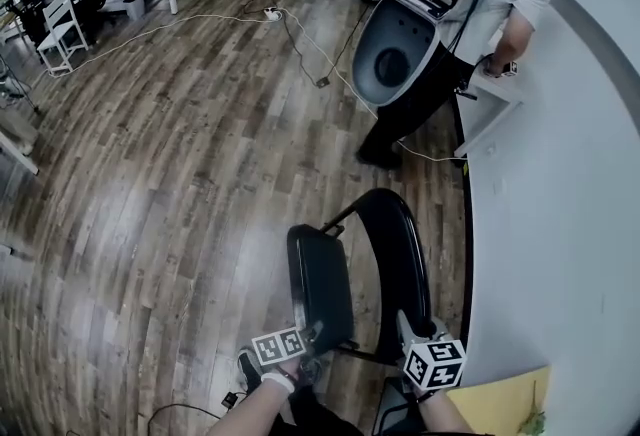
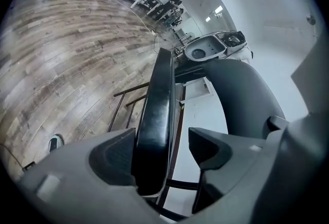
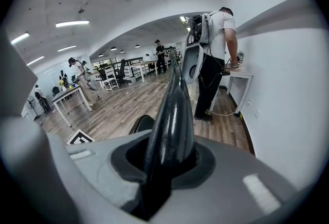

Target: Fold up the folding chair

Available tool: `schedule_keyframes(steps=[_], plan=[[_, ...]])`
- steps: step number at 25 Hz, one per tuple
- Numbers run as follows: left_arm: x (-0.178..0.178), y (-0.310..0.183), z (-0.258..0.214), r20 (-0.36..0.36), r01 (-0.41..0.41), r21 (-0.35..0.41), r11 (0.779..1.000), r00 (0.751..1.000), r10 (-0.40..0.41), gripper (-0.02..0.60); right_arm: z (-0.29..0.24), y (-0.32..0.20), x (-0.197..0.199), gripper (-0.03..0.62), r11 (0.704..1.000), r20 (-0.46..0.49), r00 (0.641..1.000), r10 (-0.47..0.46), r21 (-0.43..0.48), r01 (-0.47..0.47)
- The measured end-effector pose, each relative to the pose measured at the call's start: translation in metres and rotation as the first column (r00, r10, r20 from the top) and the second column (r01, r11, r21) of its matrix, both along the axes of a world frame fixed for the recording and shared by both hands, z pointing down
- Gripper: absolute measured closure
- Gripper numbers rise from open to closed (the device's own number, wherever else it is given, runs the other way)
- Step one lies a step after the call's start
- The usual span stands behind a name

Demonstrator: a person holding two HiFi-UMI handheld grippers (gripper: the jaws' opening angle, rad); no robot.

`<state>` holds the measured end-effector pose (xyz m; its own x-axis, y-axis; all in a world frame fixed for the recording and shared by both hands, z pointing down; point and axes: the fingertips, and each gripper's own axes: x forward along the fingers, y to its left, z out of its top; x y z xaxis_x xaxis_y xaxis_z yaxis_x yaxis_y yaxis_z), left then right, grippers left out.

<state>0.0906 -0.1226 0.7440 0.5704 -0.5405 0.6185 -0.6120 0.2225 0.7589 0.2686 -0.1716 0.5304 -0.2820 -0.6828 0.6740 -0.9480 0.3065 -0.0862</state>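
We have the folding chair (image 1: 362, 269) standing on the wooden floor (image 1: 150, 174) just beside the white wall (image 1: 560, 224), directly in front of us and below both hands. Its seat (image 2: 157, 115) is already tipped up on edge, and its long axis runs away from us along the line the left tool (image 2: 161, 142) points. The left tool's jaws stand apart with the seat's near edge between them. The seat lies against the pad on the left, and a clear gap remains to the other pad, so we judge this a loose straddle and not a clamp. The right tool (image 3: 167, 159) is clamped on the near rim of the backrest (image 3: 175, 110), which rises between its pads as a thin dark blade.

The coming move turns on the gap between seat and backrest. From the head view the seat lies to the left of the backrest, roughly parallel to it, with open space between them. The left hand is the nearer one to push the seat across while the right steadies the back.

The legs and the hinge are mostly hidden under the seat, and only a few frame bars show. We cannot tell how far the legs have closed
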Motion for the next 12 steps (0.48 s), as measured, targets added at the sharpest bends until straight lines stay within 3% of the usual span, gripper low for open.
schedule_keyframes(steps=[7, 12], plan=[[0.051, -0.011, -0.018, 0.176, -0.006, -0.052, 0.999, 0.984, 0.015, 0.232, -0.010, -0.002, 0.012, 0.517, 1.000, -0.009, 1.000, 0.001, -0.003, -0.001], [0.105, -0.022, -0.040, 0.132, -0.063, -0.010, 0.998, 0.989, 0.063, 0.231, -0.019, -0.005, 0.022, 0.514, 1.000, -0.039, 0.999, -0.002, 0.007, 0.003]])
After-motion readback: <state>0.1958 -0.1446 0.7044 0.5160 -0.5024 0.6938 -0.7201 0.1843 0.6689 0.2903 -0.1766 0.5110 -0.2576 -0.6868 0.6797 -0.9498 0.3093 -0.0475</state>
